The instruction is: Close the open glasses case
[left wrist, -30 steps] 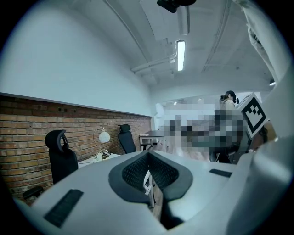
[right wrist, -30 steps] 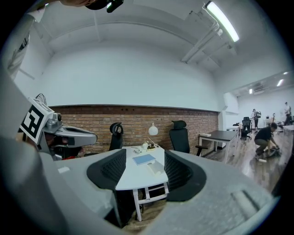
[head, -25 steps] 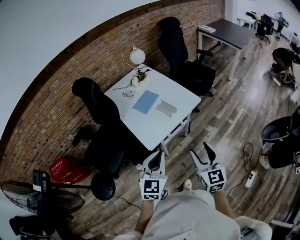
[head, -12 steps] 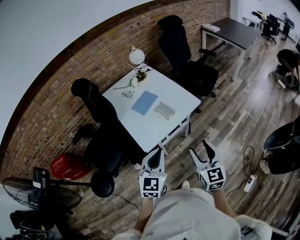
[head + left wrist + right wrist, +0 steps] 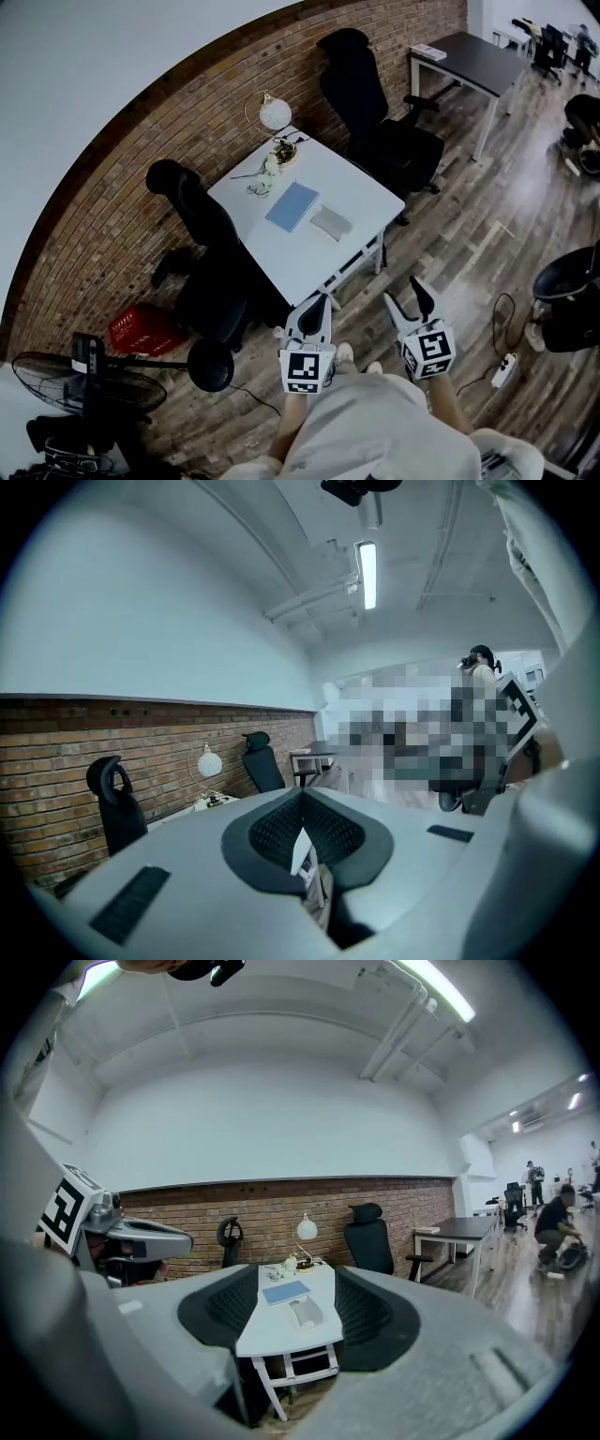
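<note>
Ahead and well apart from both grippers, the glasses case (image 5: 330,223) lies on the white table (image 5: 309,267), towards its right side and just right of a blue notebook (image 5: 292,206). It is a small grey oblong. In the right gripper view its long axis runs near to far, almost straight away from the jaws. It is too small to tell how far its lid stands open.

The right gripper (image 5: 406,293) has its jaws spread wide with nothing between them, and its view frames the table and the case in the gap. The left gripper (image 5: 319,307) has its jaws drawn together on nothing. It hangs just off the table's near corner but looks up and left, past the table to the wall and ceiling. The right one seems better lined up for the reach, though both must first cross the floor to the table.

By count there are one case, one notebook, one globe lamp (image 5: 275,112) at the table's far corner, and two black chairs, one at the left (image 5: 202,225) and one at the far side (image 5: 361,89).
</note>
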Demonstrator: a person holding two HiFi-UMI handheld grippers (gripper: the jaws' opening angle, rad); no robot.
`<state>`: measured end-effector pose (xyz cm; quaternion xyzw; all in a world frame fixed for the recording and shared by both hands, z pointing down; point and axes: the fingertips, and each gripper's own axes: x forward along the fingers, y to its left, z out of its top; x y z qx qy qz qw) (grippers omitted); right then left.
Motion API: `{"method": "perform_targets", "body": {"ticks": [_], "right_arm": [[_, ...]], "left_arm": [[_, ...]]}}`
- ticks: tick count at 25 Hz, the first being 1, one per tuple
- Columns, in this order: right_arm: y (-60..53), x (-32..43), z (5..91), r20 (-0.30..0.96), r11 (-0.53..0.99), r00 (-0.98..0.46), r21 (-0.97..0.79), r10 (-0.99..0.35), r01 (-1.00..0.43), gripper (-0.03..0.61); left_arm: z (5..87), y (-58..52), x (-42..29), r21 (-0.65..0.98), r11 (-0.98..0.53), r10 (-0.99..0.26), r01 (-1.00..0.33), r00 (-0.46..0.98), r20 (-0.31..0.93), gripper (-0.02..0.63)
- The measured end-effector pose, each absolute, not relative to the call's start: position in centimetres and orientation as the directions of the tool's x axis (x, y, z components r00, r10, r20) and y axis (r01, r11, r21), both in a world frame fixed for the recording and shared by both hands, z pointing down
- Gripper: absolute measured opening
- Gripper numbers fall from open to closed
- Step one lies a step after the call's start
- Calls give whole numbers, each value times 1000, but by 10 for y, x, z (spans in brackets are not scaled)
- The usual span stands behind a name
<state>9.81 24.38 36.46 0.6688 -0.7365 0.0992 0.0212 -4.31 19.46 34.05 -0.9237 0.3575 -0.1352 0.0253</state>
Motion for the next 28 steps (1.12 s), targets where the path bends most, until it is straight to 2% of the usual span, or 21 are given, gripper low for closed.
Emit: {"method": "perform_targets", "body": {"ticks": [28], "right_arm": [[149, 103, 374, 204, 108, -124, -86, -971, -990, 245]], "left_arm": [[358, 104, -33, -103, -738, -669, -667, 703, 242, 3]]}}
